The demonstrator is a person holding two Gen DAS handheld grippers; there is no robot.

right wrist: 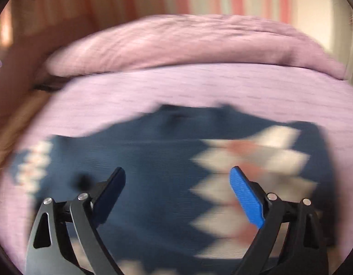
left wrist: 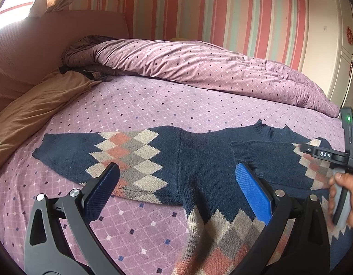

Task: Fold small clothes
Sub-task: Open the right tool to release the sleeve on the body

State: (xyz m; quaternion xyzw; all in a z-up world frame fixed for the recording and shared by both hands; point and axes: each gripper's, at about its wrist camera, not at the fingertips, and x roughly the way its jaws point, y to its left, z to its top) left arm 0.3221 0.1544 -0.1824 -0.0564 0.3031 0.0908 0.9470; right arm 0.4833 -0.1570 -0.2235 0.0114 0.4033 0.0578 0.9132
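A small navy sweater [left wrist: 199, 158] with a beige, grey and orange diamond pattern lies flat on the bed. Its left sleeve [left wrist: 103, 153] is stretched out to the left. Its right sleeve [left wrist: 291, 160] is folded inward across the chest. My left gripper [left wrist: 176, 171] is open and empty, hovering over the sweater near the left armpit. My right gripper [right wrist: 177, 176] is open and empty above the folded sleeve and chest of the sweater [right wrist: 153, 160]; this view is motion-blurred. The right tool's body and the hand holding it [left wrist: 343, 183] show at the right edge of the left wrist view.
The bed sheet [left wrist: 142, 105] is purple with a diamond grid. A bunched purple duvet [left wrist: 210, 68] lies along the far side. A tan pillow [left wrist: 32, 112] sits at the left by the pink headboard [left wrist: 50, 41]. A striped wall stands behind.
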